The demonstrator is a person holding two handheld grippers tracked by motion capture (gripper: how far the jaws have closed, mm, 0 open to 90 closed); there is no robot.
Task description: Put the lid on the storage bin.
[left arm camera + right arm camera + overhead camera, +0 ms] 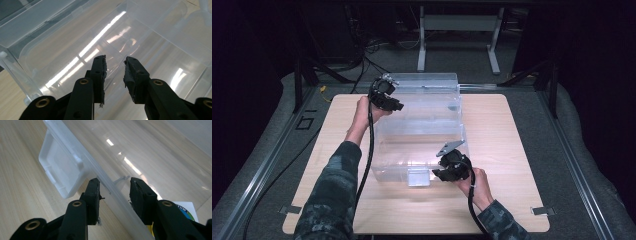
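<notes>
The clear plastic box (419,132) lies in the middle of the wooden counter (512,150), and both grippers are at its edges. The step in hand looks like taking hold of the box at two opposite places, probably to lift or turn it.

The left gripper (388,96) is at the far left corner of the box. In the left gripper view its jaws stand narrow, with a thin wall of the box (113,75) between the pads; I judge that they grip this wall.

The right gripper (451,169) is at the near rim of the box, just right of the white latch (418,177). In the right gripper view the rim (110,187) passes between its jaws, but gaps remain on both sides, so they are open around it.

Next, the right jaws should close fully on the rim before any lifting, and both hands should move together.
</notes>
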